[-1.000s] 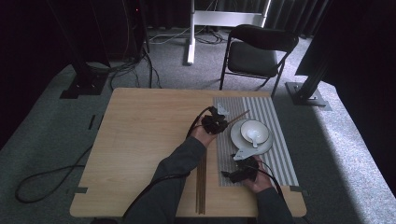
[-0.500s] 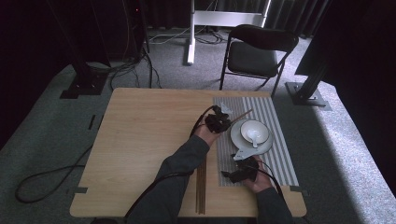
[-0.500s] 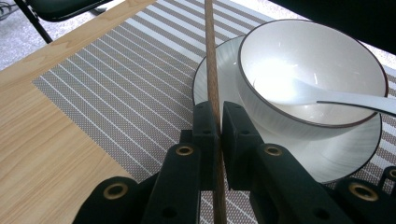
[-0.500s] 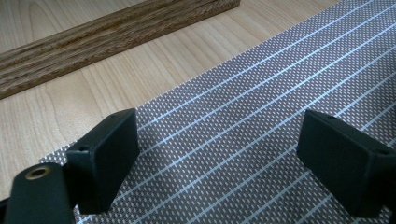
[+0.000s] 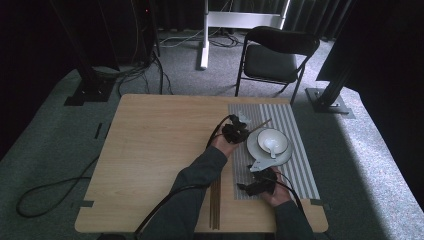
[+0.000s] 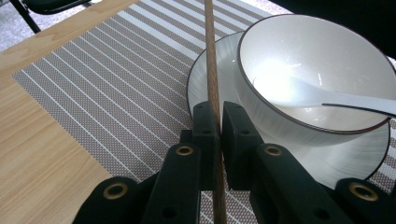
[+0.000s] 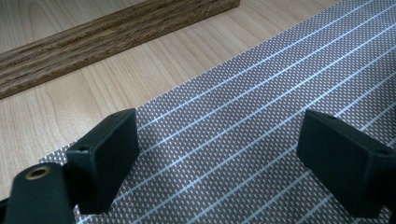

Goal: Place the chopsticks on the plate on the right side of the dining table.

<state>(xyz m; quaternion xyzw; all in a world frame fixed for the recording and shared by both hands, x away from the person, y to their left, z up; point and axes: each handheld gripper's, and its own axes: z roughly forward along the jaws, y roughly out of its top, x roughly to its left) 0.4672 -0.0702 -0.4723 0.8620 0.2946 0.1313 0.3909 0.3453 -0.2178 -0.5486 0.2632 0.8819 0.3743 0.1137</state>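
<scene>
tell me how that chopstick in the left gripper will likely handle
The chopstick runs dead straight beyond the left gripper, so probably stiff. It looks thin and wooden, likely light. Pinched at one narrow spot, it may pivot or slip, and roll if laid down.

I see a black folding chair (image 5: 280, 55) just beyond the table's (image 5: 150, 150) far edge. A white stand (image 5: 205, 30) sits left of that chair, and cables (image 5: 45, 195) trail on the carpet left of the table.
</scene>
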